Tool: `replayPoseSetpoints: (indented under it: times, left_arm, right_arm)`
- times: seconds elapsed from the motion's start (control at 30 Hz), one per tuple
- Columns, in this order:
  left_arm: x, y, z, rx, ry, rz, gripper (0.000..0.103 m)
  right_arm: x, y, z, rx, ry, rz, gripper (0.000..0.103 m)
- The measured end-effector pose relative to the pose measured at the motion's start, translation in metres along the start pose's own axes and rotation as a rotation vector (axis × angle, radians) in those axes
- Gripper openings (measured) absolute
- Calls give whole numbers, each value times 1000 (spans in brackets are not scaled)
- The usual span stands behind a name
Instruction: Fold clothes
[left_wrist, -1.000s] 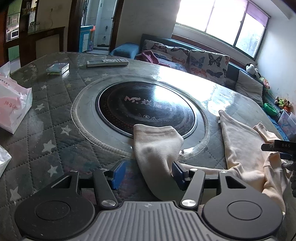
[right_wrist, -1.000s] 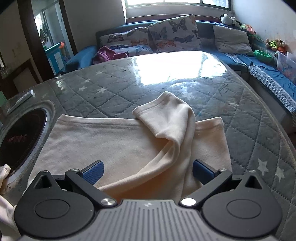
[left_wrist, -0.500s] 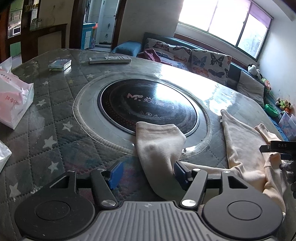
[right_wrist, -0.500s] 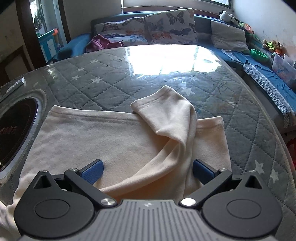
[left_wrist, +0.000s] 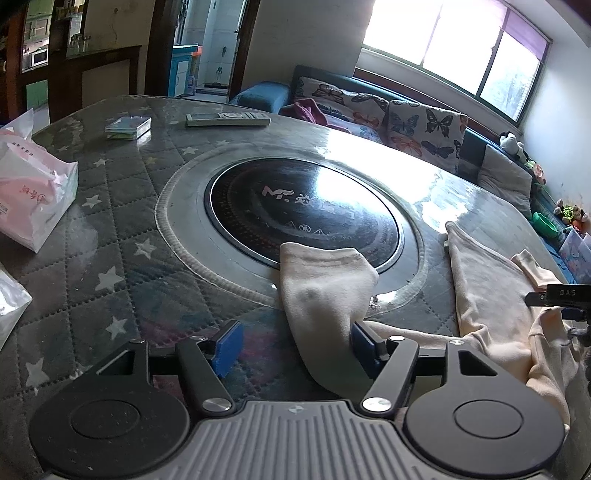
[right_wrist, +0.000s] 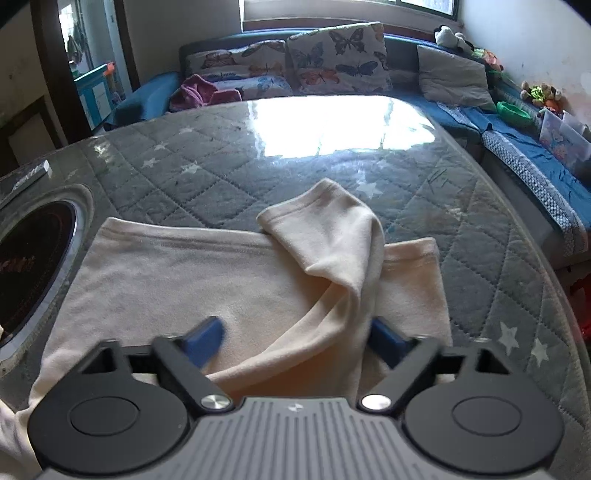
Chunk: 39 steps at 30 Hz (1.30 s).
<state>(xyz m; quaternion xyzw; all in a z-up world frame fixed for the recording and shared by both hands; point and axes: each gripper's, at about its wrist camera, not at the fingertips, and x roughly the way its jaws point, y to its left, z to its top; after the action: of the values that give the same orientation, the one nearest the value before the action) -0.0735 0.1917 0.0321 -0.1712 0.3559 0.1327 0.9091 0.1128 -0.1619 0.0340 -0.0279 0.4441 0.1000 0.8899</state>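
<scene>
1. Cream garment (right_wrist: 207, 288) lies spread on the quilted worktop (right_wrist: 258, 162), one sleeve (left_wrist: 325, 295) reaching onto the black glass disc (left_wrist: 295, 214).
2. Left gripper (left_wrist: 291, 345) has been opening, jaws apart astride that sleeve.
3. Right gripper (right_wrist: 295, 339) has been closing, jaws apart around a folded-over sleeve (right_wrist: 332, 243).

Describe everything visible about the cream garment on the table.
The cream garment looks like soft knit fleece with stitched hems. Its body lies mostly flat on the quilted star-print table cover. One sleeve is folded over the body between the right gripper jaws, which have just been closing; the other sleeve reaches onto the black cooktop disc, between the left gripper jaws.
</scene>
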Motion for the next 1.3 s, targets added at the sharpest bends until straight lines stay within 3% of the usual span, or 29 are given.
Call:
replayPoseSetpoints:
  times: [0.13,0.17,0.2,0.4,0.67,0.9,1.1,1.23,1.3]
  left_arm:
    - [-1,-1,-1,0,-2,-1,68]
    - [-2,-1,-1,1,-4,-2,68]
    - [-3,-1,-1,2,-5,-2,68]
    - [-6,-4,0,7,-14,-2,68]
    - [-7,-12,5,28,-26,-8,68]
    - [-3,-42,12,103,-41,-70,69]
    - [6,-71,11,175,-28,-135,69]
    - [14,-88,7,223,-6,-171,69]
    - [17,-95,6,244,4,-187,69]
  right_arm:
    - [-6,-9,1,25,-9,18,49]
    - [-7,-12,1,36,-11,28,32]
    - [-8,-15,1,48,-12,35,26]
    - [-14,-34,-2,108,-28,64,10]
    - [-49,-40,-13,92,-136,29,9]
    - [-99,-59,-46,98,-239,-43,9]
    - [-132,-82,-96,152,-249,-119,9]
    - [-137,-97,-125,211,-211,-154,19]
    - [-137,-105,-139,246,-191,-175,19]
